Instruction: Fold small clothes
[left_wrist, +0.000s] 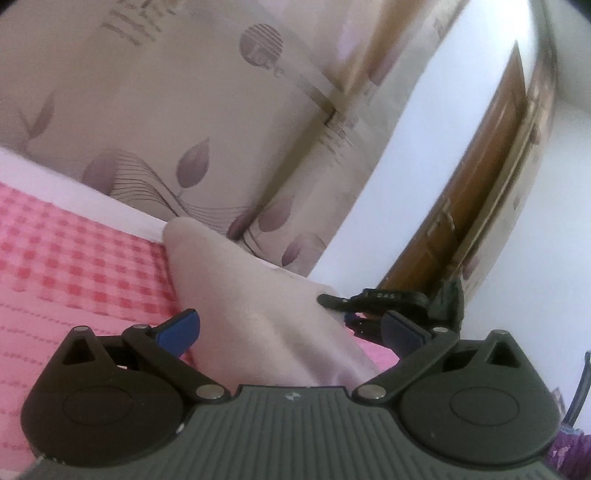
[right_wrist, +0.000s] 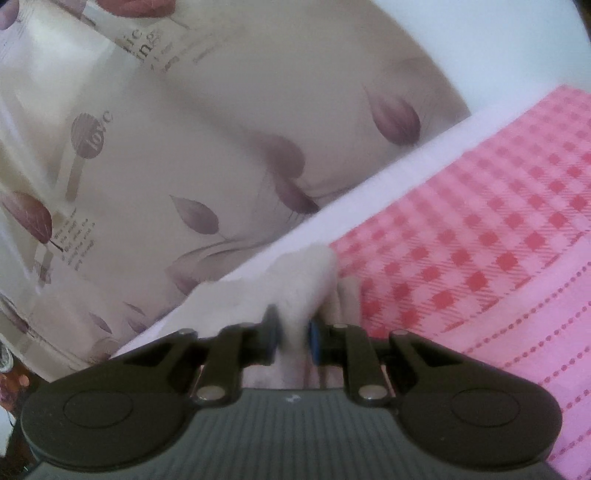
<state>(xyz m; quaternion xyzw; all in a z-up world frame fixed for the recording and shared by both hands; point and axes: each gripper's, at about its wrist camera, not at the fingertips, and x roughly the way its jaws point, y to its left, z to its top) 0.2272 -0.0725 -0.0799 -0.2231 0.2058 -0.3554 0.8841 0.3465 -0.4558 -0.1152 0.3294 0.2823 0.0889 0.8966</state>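
A small pale pink garment (left_wrist: 251, 295) is lifted above the pink checked bedcover (left_wrist: 74, 266) and stretches away from me in the left wrist view. My left gripper (left_wrist: 291, 328) is open, its blue pads wide apart on either side of the cloth without pressing it. My right gripper (left_wrist: 332, 301) shows as black fingers at the garment's right edge. In the right wrist view my right gripper (right_wrist: 291, 332) is shut on a bunched fold of the garment (right_wrist: 295, 280), which rises between the pads over the bedcover (right_wrist: 480, 240). The rest of the garment is hidden.
A beige curtain with purple leaves (left_wrist: 184, 110) hangs behind the bed's white edge (right_wrist: 369, 192). A white wall (left_wrist: 424, 129) and a brown wooden door (left_wrist: 461, 206) stand to the right. Purple patterned fabric (left_wrist: 569, 450) shows at the lower right.
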